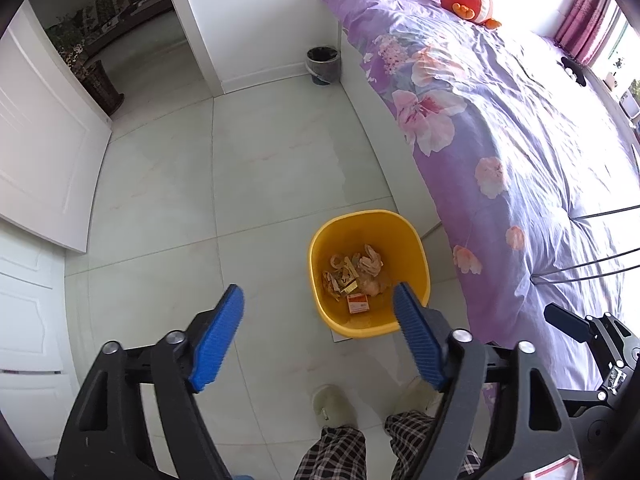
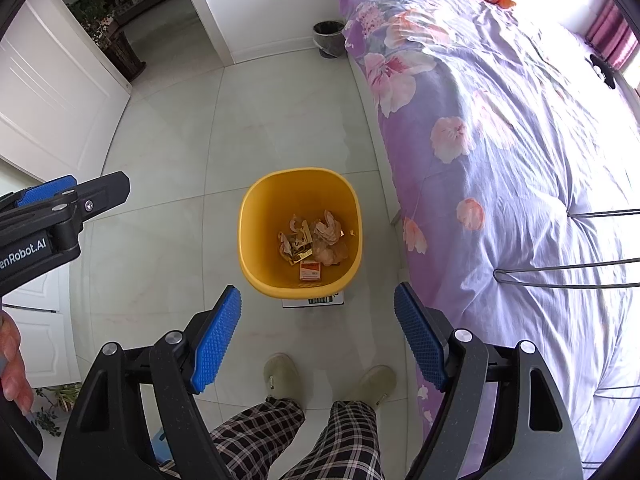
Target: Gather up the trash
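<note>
Trash (image 2: 310,242) lay at the bottom of a yellow bin (image 2: 256,216) that stood on the pale tiled floor (image 2: 172,140), just beside a bed (image 2: 520,140) covered in a purple floral quilt. Crumpled wrappers, tissue and a small red-and-white box (image 2: 310,270) made up the pile. The right gripper (image 2: 318,338) hung above the bin with its blue-padded jaws spread wide and holding nothing. The left gripper (image 1: 320,340) hovered near it, jaws likewise wide apart and empty. A flat white card (image 2: 313,302) showed from under the bin's near edge. The person's plaid trouser legs and slippers (image 2: 282,370) stood just short of the bin. A small dark bin (image 1: 323,65) sat well apart by the far wall.
</note>
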`<act>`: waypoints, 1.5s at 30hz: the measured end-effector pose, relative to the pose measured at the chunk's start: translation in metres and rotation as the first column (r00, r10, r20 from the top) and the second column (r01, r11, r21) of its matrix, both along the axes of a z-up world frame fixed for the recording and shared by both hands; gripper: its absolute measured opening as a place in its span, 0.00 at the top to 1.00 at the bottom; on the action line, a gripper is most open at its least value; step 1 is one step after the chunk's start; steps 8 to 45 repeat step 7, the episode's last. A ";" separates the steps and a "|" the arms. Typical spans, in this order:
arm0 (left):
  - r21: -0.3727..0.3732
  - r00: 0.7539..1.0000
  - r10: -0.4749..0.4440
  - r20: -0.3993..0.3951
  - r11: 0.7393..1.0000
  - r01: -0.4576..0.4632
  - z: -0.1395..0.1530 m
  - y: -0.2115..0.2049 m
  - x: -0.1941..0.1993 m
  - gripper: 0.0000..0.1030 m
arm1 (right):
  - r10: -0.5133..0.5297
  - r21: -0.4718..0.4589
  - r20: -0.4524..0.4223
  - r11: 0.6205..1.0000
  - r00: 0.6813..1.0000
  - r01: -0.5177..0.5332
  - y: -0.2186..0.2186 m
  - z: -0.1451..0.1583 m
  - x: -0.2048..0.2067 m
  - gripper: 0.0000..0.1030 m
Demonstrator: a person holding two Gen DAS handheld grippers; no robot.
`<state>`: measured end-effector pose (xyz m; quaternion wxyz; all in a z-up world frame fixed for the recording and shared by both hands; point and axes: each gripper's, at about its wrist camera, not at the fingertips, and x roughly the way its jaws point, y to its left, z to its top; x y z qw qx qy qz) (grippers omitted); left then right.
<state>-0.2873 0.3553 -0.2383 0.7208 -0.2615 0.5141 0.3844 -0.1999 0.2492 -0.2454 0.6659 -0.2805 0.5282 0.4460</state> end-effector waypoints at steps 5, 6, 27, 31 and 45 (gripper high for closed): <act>-0.019 0.999 0.030 -0.014 0.999 -0.031 -0.002 0.006 -0.001 0.05 | -0.008 -0.004 0.005 1.000 1.000 0.008 -0.001 0.000 -0.001 0.21; -0.016 1.000 0.028 -0.013 0.999 -0.028 -0.001 0.006 -0.002 0.05 | -0.010 -0.003 0.006 1.000 1.000 0.010 -0.002 0.001 -0.001 0.20; -0.013 1.000 0.026 -0.012 1.000 -0.026 0.000 0.006 -0.004 0.05 | -0.011 -0.003 0.009 1.000 1.000 0.011 -0.001 0.001 -0.001 0.20; -0.013 1.000 0.026 -0.012 1.000 -0.026 0.000 0.006 -0.004 0.05 | -0.011 -0.003 0.009 1.000 1.000 0.011 -0.001 0.001 -0.001 0.20; -0.013 1.000 0.026 -0.012 1.000 -0.026 0.000 0.006 -0.004 0.05 | -0.011 -0.003 0.009 1.000 1.000 0.011 -0.001 0.001 -0.001 0.20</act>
